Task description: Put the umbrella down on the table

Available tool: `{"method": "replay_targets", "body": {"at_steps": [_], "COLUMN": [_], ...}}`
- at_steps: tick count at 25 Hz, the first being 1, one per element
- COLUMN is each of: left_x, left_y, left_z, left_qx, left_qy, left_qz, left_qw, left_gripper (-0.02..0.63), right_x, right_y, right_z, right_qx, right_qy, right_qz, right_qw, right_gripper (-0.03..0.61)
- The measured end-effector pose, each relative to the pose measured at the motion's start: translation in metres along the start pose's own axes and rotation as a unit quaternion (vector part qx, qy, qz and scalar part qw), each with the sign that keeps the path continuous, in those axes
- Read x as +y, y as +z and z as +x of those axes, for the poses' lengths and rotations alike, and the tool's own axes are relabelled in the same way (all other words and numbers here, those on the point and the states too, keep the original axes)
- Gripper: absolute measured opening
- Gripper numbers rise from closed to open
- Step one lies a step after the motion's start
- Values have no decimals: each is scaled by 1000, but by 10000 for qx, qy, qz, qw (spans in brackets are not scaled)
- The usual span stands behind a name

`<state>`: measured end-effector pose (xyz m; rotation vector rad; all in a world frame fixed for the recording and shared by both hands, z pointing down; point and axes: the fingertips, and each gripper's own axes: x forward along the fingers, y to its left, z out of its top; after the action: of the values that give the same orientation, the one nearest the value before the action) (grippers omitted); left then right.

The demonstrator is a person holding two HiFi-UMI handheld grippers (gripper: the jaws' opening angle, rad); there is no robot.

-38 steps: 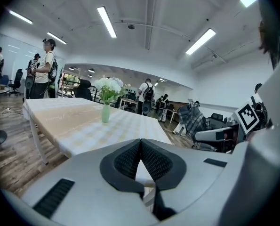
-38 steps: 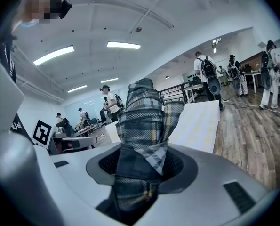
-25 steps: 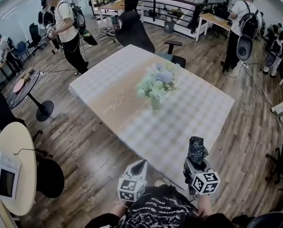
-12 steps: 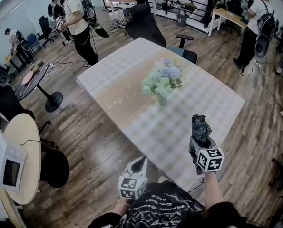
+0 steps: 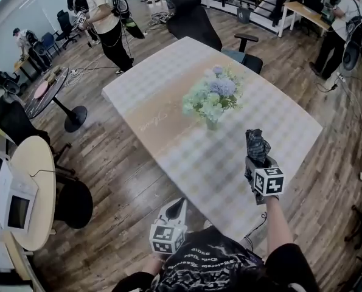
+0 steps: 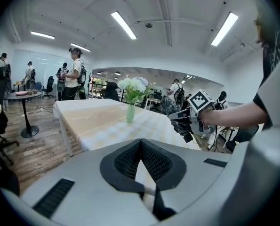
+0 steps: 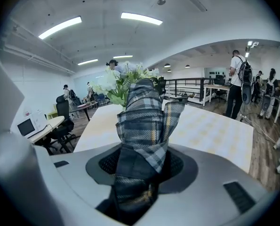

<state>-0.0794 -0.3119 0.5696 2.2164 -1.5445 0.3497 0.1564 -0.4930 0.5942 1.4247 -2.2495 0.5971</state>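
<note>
A folded plaid umbrella point(image 5: 255, 143) stands up out of my right gripper point(image 5: 254, 160), which is shut on it above the near right part of the checked table point(image 5: 159, 96). In the right gripper view the umbrella point(image 7: 144, 121) fills the gap between the jaws of the right gripper point(image 7: 142, 166) and hides the pads. My left gripper point(image 5: 180, 203) hangs low at the table's near edge, close to the person's body. Its pads meet at the tip of the left gripper point(image 6: 140, 141), with nothing between them. From there the umbrella point(image 6: 171, 105) shows at the right, over the tabletop.
A vase of pale flowers point(image 5: 212, 100) stands mid-table, just beyond the umbrella. A black office chair point(image 5: 196, 20) sits at the far side. To the left are a round black table point(image 5: 47, 90), a beige round table point(image 5: 24, 169) and a dark chair point(image 5: 74, 202). People stand around the room.
My right gripper has carried the umbrella forward, from the near edge to over the tabletop. The left gripper has shifted only slightly. Neither gripper's jaws have changed.
</note>
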Motion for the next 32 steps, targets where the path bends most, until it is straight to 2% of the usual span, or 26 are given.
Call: {"method": "replay_targets", "body": {"at_steps": [16, 24, 32], "left_x": [5, 7, 9], "left_y": [-20, -23, -26], "left_z": [14, 19, 19], "left_qx": [409, 511, 507], "left_qy": [219, 261, 314], "left_qz": [62, 36, -34], "left_qw": [9989, 9983, 9982], "left_gripper": [18, 18, 18], "right_x": [-41, -52, -54], "right_y": [-35, -39, -57], "right_z": [94, 114, 127], "right_qx": [1288, 1629, 1986], "right_qy": [28, 11, 15], "right_qz": [-414, -282, -398], "right_qw": [9908, 9862, 9793], "right_gripper": [202, 207, 221]}}
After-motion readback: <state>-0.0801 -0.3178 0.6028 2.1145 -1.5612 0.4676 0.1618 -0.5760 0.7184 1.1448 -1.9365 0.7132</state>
